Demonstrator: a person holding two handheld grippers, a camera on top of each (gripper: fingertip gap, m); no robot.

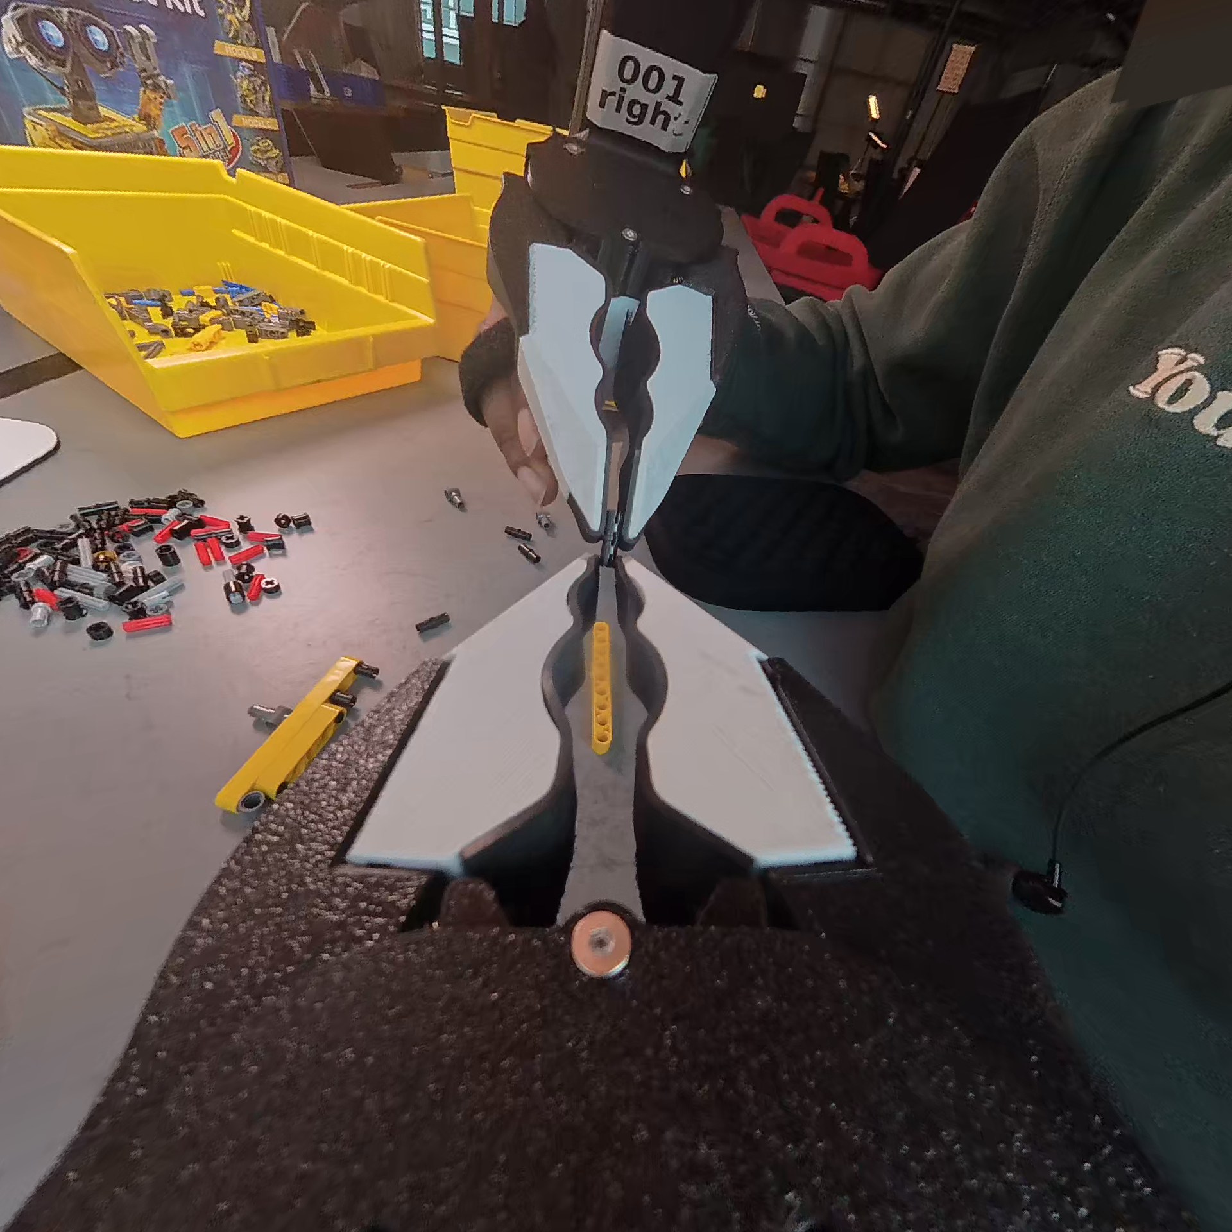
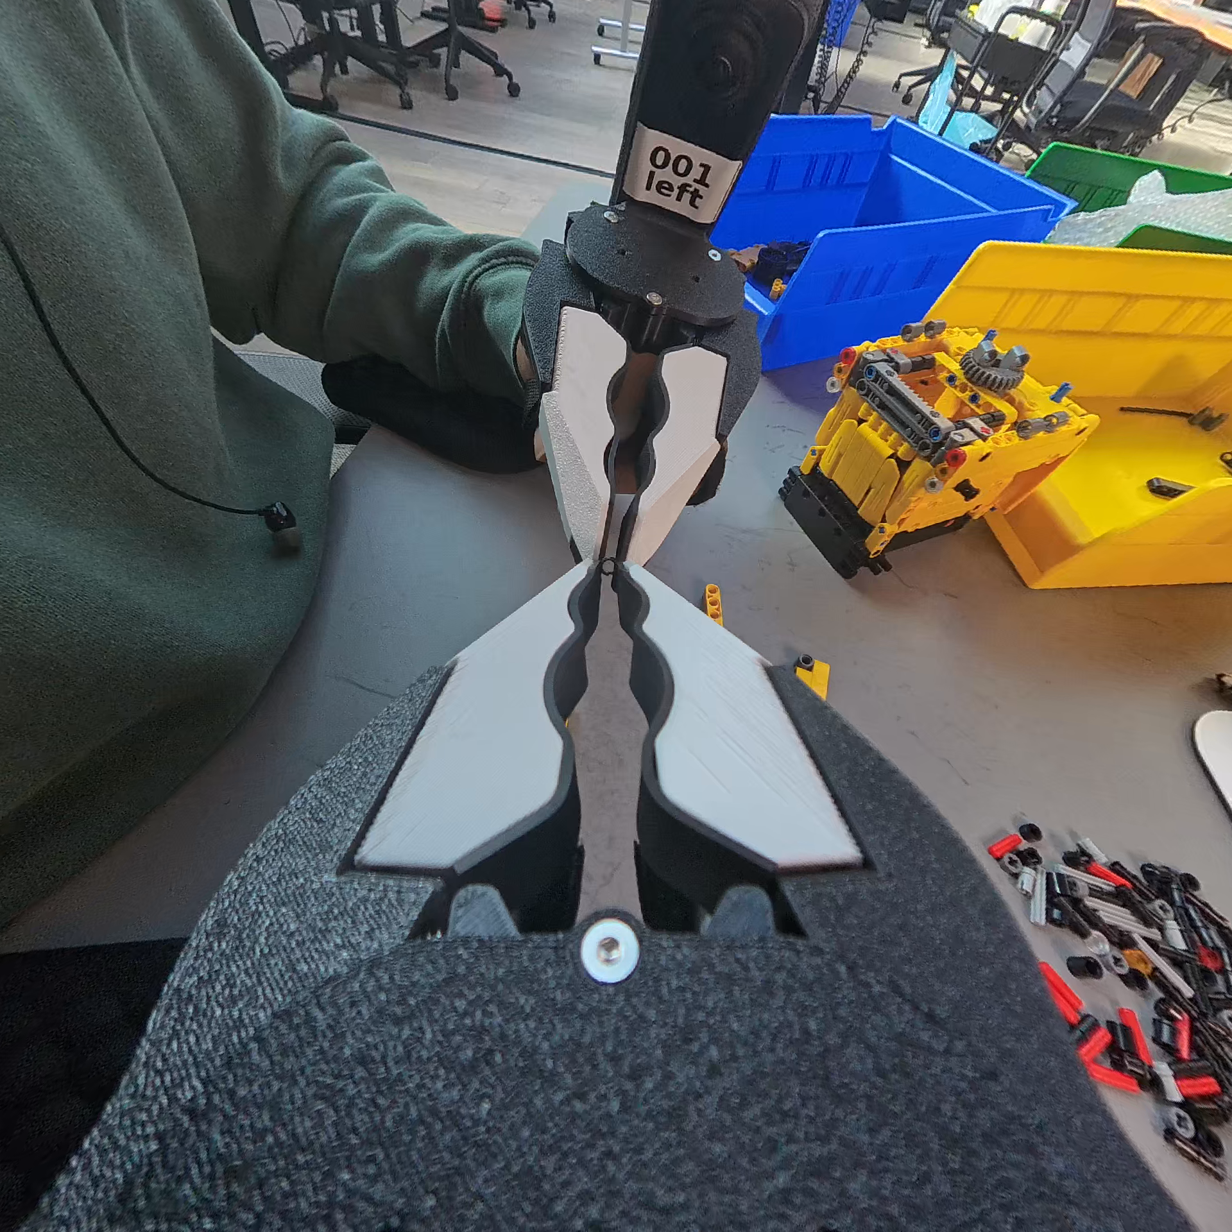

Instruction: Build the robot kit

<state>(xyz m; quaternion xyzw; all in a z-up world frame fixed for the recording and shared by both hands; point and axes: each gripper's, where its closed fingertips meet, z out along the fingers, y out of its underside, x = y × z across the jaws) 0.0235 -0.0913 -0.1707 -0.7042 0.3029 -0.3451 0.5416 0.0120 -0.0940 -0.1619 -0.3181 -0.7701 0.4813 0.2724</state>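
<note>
With both sets of tips brought together mid-air over the grey table, the left gripper and right gripper met nose to nose on one small black pin.

- Right gripper: fingers clenched on the pin's upper end. The right wrist view showed it end-on as a small ring between the tips.
- Left gripper: fingers closed onto the lower end. It looked like a real pinch, but the contact is tiny in the frame.
- Pin: off the table, spanning the two tip pairs, roughly in line with both.

Handling, my read: rigid moulded plastic and near weightless, so no crush risk. It is smooth, round and short, so likely to roll or squirt out of the flat tips. Best hold is square across the barrel at the very tips, leaving the free end exposed.

Around it:
- yellow holed beam flat on the table under the left gripper, seen through the finger gap
- yellow beam assembly with pins, just left of that gripper
- loose pile of black, red and grey parts well off to the side, a few stray pins nearer
- yellow bin with small parts behind
- part-built yellow model beside another yellow bin, blue bin beyond
</note>
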